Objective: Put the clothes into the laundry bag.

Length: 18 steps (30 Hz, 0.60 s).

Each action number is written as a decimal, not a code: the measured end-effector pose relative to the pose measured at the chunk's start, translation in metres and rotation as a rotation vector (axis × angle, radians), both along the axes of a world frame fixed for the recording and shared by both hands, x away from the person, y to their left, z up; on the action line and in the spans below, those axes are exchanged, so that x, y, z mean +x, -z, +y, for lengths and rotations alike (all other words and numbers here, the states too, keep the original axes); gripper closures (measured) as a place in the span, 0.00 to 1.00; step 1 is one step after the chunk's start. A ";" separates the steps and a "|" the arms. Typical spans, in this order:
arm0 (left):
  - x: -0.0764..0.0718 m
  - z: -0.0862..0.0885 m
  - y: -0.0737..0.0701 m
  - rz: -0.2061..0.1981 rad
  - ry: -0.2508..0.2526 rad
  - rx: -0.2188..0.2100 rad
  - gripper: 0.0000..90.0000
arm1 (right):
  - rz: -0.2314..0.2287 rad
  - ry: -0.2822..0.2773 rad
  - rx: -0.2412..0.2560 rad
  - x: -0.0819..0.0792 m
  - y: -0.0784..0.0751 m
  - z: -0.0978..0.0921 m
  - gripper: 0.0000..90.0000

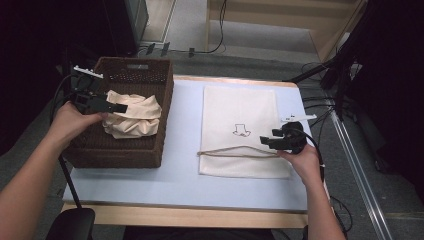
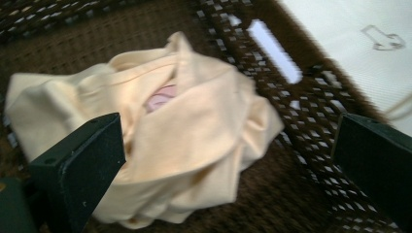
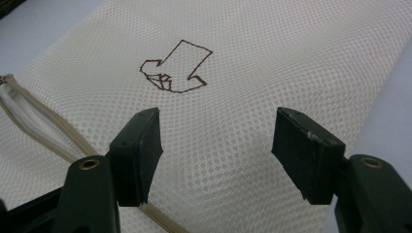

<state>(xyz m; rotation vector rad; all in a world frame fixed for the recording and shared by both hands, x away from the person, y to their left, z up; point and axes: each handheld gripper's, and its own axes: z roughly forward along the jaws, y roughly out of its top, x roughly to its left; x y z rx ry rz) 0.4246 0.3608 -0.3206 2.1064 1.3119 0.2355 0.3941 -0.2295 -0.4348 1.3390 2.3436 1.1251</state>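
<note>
Cream-coloured crumpled cloth point(image 1: 134, 119) lies bundled inside the dark brown woven basket point(image 1: 150, 145), which stands on the left part of the pale blue table top point(image 1: 182, 130). The bundle sits toward the basket's middle and has no clear long axis; in the left gripper view point(image 2: 184, 141) a fold opens upward and shows a small pink patch.

Left arm: the forearm enters from the lower left and angles up toward the basket. The left hand point(image 1: 70, 122) holds the left gripper point(image 1: 117, 107) over the basket's left rim, jaws aimed rightward at the bundle. Its jaws stand wide apart; one jaw is at the cloth's near edge, the other is over the basket wall, and nothing is clamped between them.

Right arm: the forearm enters from the lower right and runs up along the table's right edge. The right hand point(image 1: 302, 160) holds the right gripper point(image 1: 265, 141) low over the white mesh laundry bag point(image 1: 240, 107), jaws aimed leftward. Its jaws are spread apart, with bare mesh showing between them; whether they touch the mesh cannot be told.

The bag lies flat right of the basket, its long axis running away from the person. A beige zipper point(image 1: 235, 153) crosses it near the near end. A small brown outline drawing point(image 3: 176, 68) sits near the bag's middle.
</note>
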 end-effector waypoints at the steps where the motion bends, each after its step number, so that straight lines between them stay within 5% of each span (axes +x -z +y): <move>1: 0.003 0.003 0.004 0.013 -0.009 -0.007 0.00 | 0.000 0.001 0.000 0.000 0.000 0.000 0.40; 6: 0.014 0.008 0.016 0.022 -0.047 0.035 0.00 | 0.005 -0.002 -0.001 0.000 0.000 0.000 0.40; 18: 0.039 0.009 0.052 0.119 -0.112 0.085 0.00 | 0.009 -0.006 -0.009 0.000 0.000 0.000 0.40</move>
